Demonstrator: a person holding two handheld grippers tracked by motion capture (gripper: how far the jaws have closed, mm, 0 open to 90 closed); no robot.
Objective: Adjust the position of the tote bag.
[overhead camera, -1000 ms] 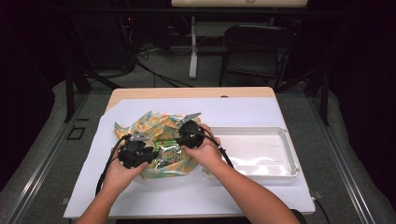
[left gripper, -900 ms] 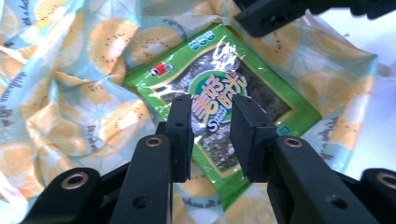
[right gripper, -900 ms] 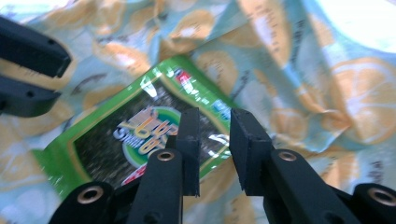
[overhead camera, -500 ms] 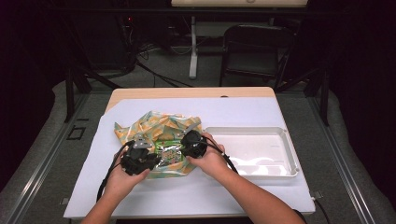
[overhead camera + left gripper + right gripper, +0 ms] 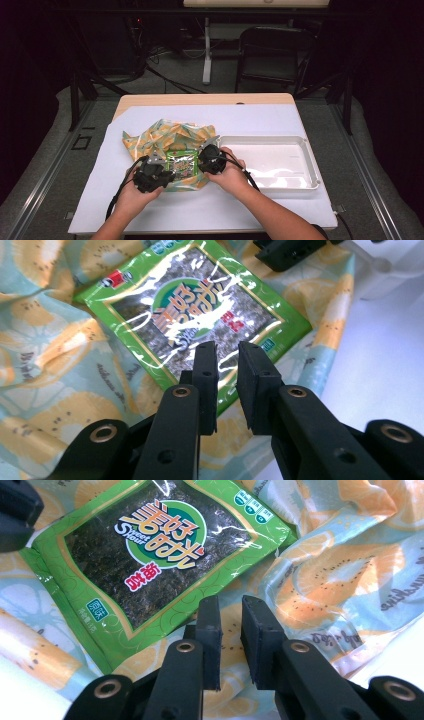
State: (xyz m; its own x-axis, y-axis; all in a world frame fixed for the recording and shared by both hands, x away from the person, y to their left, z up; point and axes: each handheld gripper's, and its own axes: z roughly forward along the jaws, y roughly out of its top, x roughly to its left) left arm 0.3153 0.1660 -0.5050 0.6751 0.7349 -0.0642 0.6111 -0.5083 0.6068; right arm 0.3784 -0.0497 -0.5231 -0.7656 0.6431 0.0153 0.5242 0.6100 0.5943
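Observation:
A green seaweed snack packet (image 5: 181,162) lies flat on a crumpled fruit-print cloth (image 5: 165,135). My left gripper (image 5: 167,175) is at the packet's near left edge. In the left gripper view the packet (image 5: 200,305) lies just past my left gripper (image 5: 227,352), whose jaws have just been closing to a narrow gap with nothing between them. My right gripper (image 5: 202,160) is at the packet's right edge. In the right gripper view my right gripper (image 5: 231,605) hovers over the cloth (image 5: 340,570) beside the packet (image 5: 150,545). Its jaws have also just been closing, and the gap holds nothing.
A white tray (image 5: 270,160) stands on the white sheet right of the cloth, close to my right hand. The wooden table edge (image 5: 200,99) runs along the back. A dark chair (image 5: 270,55) and cables are on the floor beyond.
My right hand has come slightly lower and nearer along the packet's right edge. The left hand has stayed where it was. The packet and cloth have not shifted.

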